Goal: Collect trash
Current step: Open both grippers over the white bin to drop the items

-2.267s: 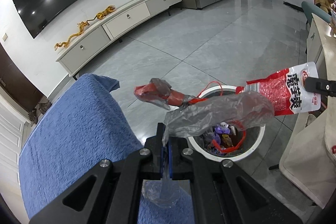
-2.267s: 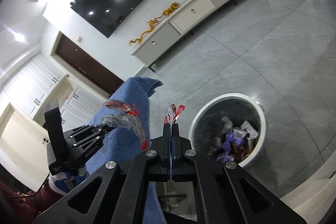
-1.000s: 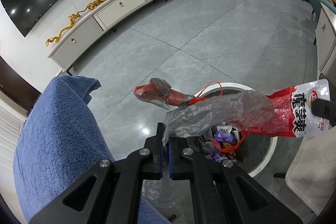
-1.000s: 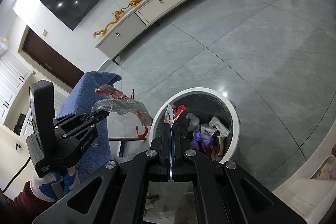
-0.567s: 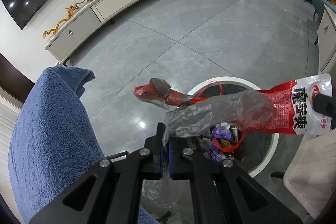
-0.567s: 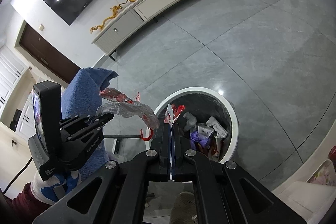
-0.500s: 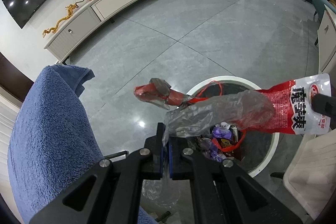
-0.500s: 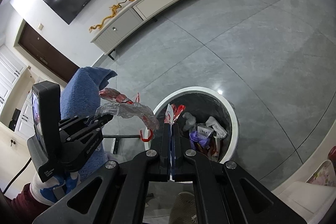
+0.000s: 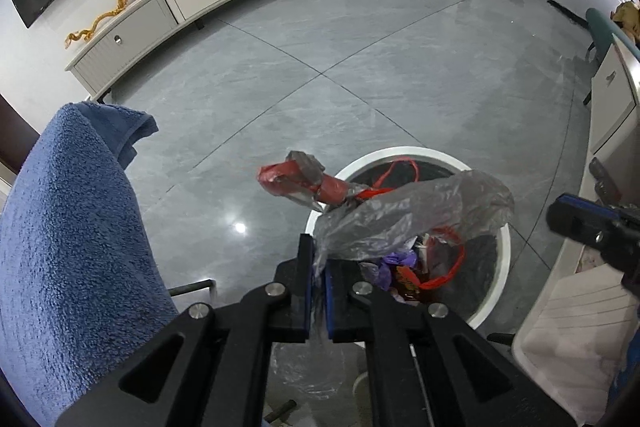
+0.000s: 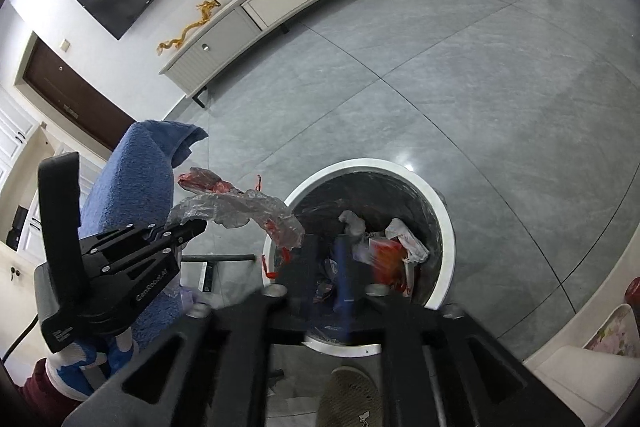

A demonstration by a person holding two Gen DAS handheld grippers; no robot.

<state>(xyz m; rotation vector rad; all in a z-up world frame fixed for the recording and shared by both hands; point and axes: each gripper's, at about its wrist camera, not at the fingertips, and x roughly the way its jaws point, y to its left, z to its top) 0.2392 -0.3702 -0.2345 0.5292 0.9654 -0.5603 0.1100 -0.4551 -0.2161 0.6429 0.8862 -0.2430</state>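
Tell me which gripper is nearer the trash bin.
Right. The right gripper hangs over the trash bin opening; the left gripper, holding a plastic bag, sits off its rim.

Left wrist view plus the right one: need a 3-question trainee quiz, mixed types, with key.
1. True or false: the left gripper has its jaws wide open with nothing between them.
2. What does the white bin contain? A) nothing B) mixed trash C) water
3. Fill in: the crumpled plastic wrapper hangs above the ___.

Key: 1 false, the jaws are shut on the plastic wrapper. 2 B. 3 bin.
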